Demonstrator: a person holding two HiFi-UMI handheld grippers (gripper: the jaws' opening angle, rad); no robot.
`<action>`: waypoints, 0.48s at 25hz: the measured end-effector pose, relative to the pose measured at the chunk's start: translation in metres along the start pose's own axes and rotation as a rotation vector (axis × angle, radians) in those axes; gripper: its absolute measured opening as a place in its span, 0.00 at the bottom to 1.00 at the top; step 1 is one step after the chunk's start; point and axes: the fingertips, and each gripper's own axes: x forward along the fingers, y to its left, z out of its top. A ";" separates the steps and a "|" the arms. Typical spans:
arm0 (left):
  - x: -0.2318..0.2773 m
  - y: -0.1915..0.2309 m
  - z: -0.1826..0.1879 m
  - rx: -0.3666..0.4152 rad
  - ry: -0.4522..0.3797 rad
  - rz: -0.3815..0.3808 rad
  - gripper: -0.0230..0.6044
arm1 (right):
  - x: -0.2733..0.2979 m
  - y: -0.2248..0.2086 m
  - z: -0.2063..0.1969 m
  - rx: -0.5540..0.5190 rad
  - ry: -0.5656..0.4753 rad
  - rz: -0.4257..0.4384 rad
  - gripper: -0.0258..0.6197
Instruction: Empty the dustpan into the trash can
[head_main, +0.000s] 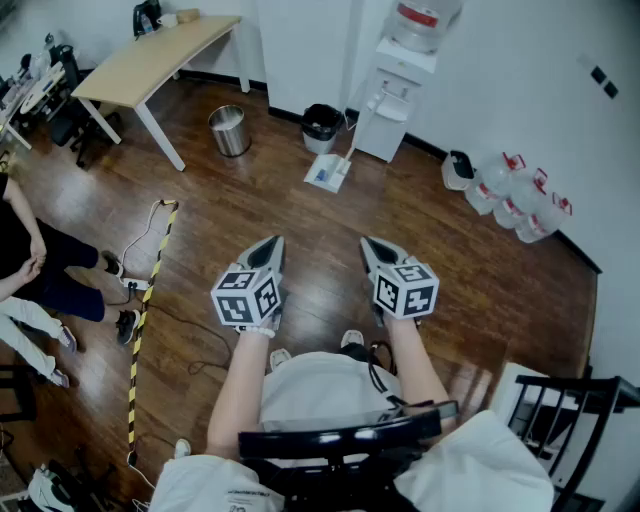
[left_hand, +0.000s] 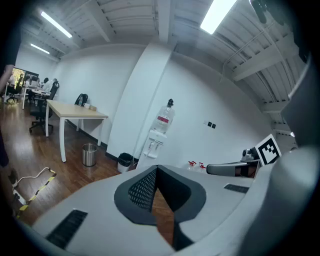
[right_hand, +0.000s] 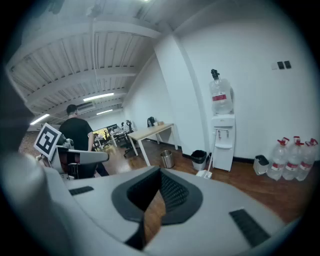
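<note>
Closest in, my left gripper (head_main: 270, 244) and right gripper (head_main: 371, 244) both have their jaws pressed together with nothing in them, tilted a bit down at the wood floor (head_main: 450, 270). Striped tape (head_main: 145, 310) trails off at 9 o'clock. The dustpan (head_main: 327, 174) sits on the floor at 12 o'clock, well apart from me, with its long handle rising toward the water dispenser (head_main: 392, 100). The black trash can (head_main: 320, 125) is just beside it, with a steel bin (head_main: 229, 131) at 11, a table (head_main: 150, 60) at 10 and water jugs (head_main: 520, 195) at 2. I reckon step 1 is to walk over, spread 1 gripper and pinch the handle. Then I'd keep the pan level until it's over the black can's rim, or the dirt spills. The floor looks glossy, so the pan might skate.
</note>
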 end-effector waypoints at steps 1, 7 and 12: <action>0.001 0.000 0.001 0.003 -0.002 0.001 0.02 | 0.000 0.000 0.002 -0.001 -0.005 0.004 0.05; 0.003 -0.010 -0.011 -0.008 0.009 0.004 0.02 | -0.012 -0.004 0.000 0.050 -0.058 0.051 0.08; 0.007 -0.010 -0.006 -0.007 0.008 0.009 0.02 | -0.010 -0.004 0.010 0.057 -0.104 0.086 0.08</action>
